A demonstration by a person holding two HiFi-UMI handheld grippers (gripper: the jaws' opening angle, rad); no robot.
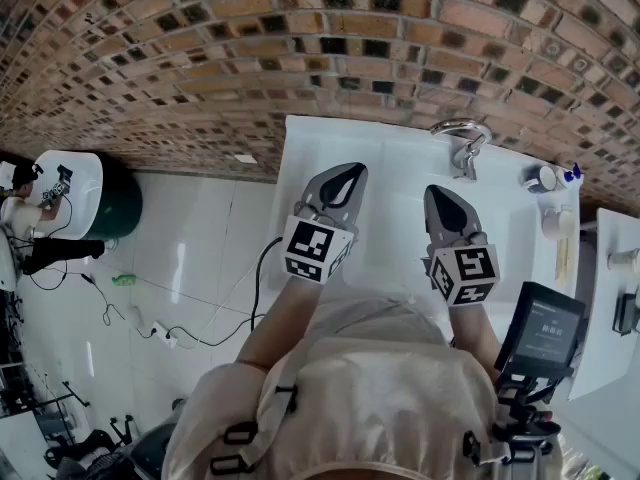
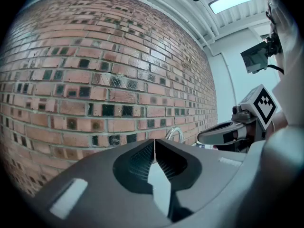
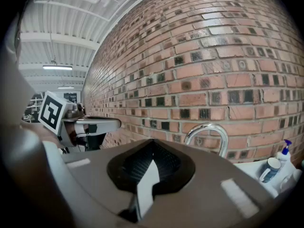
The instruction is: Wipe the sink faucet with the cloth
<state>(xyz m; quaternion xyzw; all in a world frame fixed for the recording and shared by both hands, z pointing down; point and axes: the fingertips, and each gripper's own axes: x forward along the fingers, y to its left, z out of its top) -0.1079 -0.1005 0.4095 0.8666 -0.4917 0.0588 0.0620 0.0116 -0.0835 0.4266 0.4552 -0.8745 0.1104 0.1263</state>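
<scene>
Left tool (image 1: 345, 180) and right tool (image 1: 441, 196), which you hold side by side over the sink (image 1: 390, 153), on the near side of the faucet (image 1: 460, 136) and short of it. Both tools are narrow: in each tool's own view the jaws meet tip to tip with nothing pinched between them, so neither carries the cloth.

The faucet, a curved chrome spout, stands at the sink's far edge against the brick wall (image 1: 300, 58). The right tool is the nearer to it and aims a little to the left of it. The left tool lies farther to the left of the faucet. Bottles (image 1: 548, 178) stand near the faucet, to its right on the same ledge. No cloth appears in any view: not at the faucet, not in the sink, not among the bottles.

Step in hand, as judged: the start, before the pick-up. No wiping can begin until you have the cloth.

The next move calls for finding the cloth, which may lie outside these views. You would then open one tool wide, close it on a fold, and bring that fold to the faucet. The right tool looks the better placed for the wipe. Keep the swing clear of the bottles, which look light enough to topple.
</scene>
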